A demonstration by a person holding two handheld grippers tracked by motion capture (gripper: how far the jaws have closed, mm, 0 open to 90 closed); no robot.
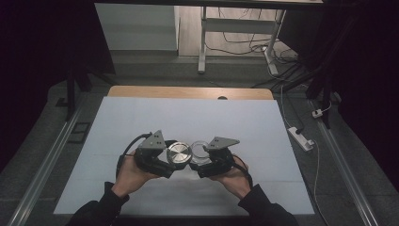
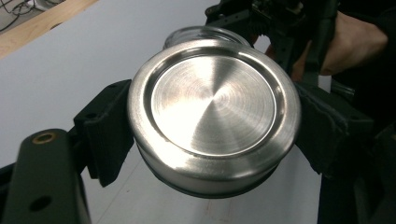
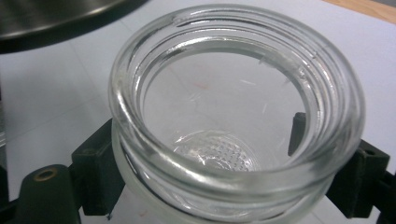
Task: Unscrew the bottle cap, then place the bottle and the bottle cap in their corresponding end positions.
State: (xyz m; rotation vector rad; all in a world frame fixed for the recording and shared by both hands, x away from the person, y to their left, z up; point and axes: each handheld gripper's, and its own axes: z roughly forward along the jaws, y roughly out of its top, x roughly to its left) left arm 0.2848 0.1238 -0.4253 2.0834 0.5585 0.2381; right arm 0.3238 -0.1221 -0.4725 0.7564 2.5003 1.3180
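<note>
Clamping both pieces: left gripper point(image 1: 162, 157) has its jaws closed on the steel lid point(image 2: 214, 115), pads pressing opposite sides of the rim, flat top facing the camera. Right gripper point(image 1: 209, 160) has its jaws closed on the glass jar point(image 3: 233, 116), holding it below the threaded neck, mouth open and empty.

In the high view lid point(image 1: 179, 153) and jar point(image 1: 200, 149) sit side by side, nearly touching, above the white mat point(image 1: 141, 117) near the table's front middle. Lid is off the jar, just beside the mouth.

Step, my read: lid and jar are apart, mid-air. Can't tell from this alone whether it's capping or uncapping.

If capping, the next move needs the lid brought over the mouth, levelled with the rim, lowered square onto the threads, then turned while the right holds the jar firm. Cross-threading is the risk if the lid goes on tilted.
</note>
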